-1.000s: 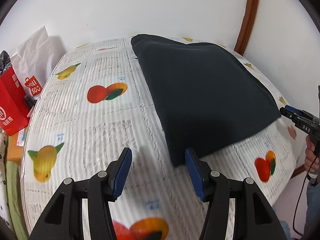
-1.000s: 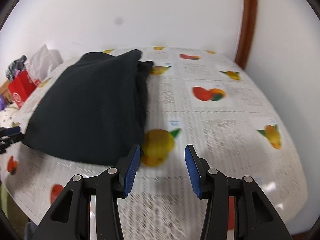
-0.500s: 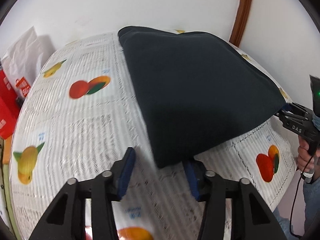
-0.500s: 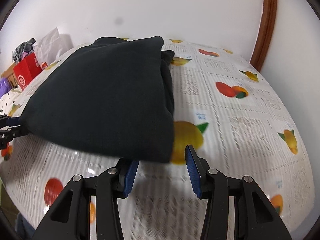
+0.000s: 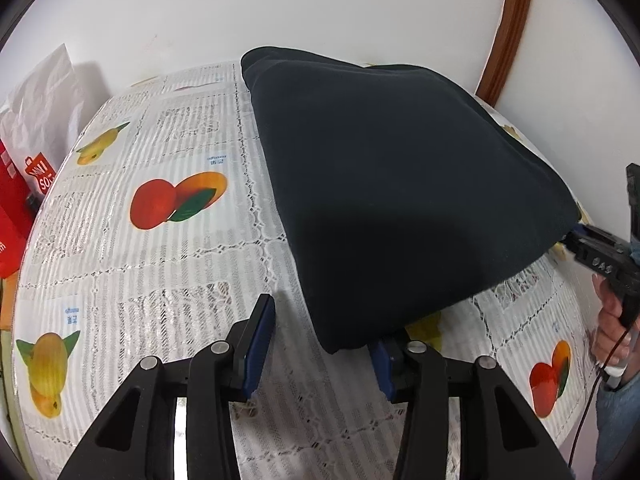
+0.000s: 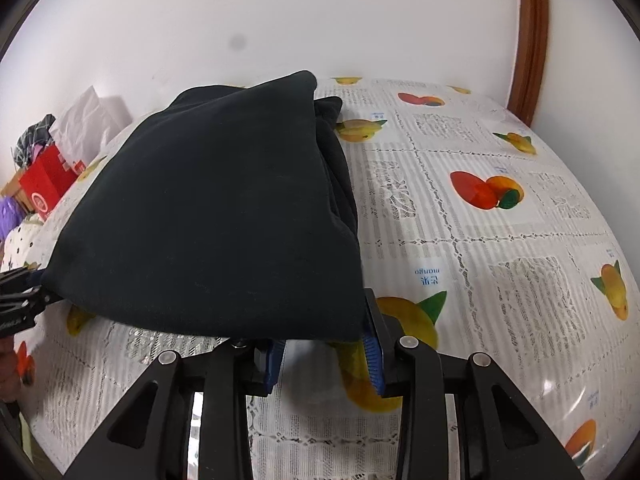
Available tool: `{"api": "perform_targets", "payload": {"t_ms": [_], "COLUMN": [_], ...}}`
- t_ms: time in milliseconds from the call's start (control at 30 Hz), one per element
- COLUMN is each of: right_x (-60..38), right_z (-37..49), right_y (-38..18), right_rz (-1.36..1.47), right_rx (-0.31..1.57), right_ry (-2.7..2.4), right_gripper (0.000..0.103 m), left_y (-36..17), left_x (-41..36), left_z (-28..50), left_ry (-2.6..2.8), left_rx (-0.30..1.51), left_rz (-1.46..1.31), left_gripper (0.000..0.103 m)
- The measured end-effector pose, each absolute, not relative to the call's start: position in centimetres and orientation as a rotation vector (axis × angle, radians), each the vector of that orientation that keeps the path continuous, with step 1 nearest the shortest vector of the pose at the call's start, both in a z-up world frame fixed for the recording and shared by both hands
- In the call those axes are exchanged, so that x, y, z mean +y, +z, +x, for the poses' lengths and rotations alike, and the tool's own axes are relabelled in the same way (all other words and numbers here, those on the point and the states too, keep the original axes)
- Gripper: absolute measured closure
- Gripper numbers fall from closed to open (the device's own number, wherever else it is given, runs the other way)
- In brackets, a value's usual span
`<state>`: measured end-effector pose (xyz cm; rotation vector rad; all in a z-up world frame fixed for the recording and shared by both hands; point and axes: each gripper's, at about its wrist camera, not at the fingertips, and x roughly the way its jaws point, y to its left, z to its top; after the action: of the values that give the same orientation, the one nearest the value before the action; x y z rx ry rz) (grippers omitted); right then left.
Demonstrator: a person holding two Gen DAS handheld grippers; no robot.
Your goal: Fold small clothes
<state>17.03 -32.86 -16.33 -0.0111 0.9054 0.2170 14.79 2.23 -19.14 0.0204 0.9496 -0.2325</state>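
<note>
Both tools [image 5: 316,340] at garment [image 5: 400,184] corners.

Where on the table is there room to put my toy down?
Two bare patches of tablecloth: one between the black garment and the red bag, around the mango print; one right of the garment, toward the wooden trim. Crowded: the near edge, where the left gripper and right gripper meet the garment's corners.

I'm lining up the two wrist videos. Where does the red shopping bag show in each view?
Left wrist: the red shopping bag sits at the far left edge, beside the table.
Right wrist: the same bag is at mid-left, beyond the dark garment.
Shared landmark: the brown wooden trim, upper right in both.
</note>
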Motion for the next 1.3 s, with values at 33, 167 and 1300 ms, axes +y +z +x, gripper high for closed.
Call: {"api": "perform_targets", "payload": {"t_ms": [33,167,1300], "right_x": [-33.2,-34.8,-33.0], "right_z": [16.7,14.6,28.5], "right_y": [-15.9,-13.8,-11.8], "right_rz": [-0.009,-0.034,0.214], "right_rx": [0.898,0.851,0.814], "right_ry": [0.232,0.292,0.485], "right_gripper": [0.069,0.068,0.096], "left_y": [-19.1,-18.5,-17.0], "left_x": [2.2,2.8,3.6], "left_z": [14.4,11.8,19.8], "left_ry": [-0.242,-0.324,-0.255], "left_rx": [0.954,0.94,0.902], "left_rz": [0.039,0.031,-0.049], "left_gripper": [0.06,0.06,0.046]}}
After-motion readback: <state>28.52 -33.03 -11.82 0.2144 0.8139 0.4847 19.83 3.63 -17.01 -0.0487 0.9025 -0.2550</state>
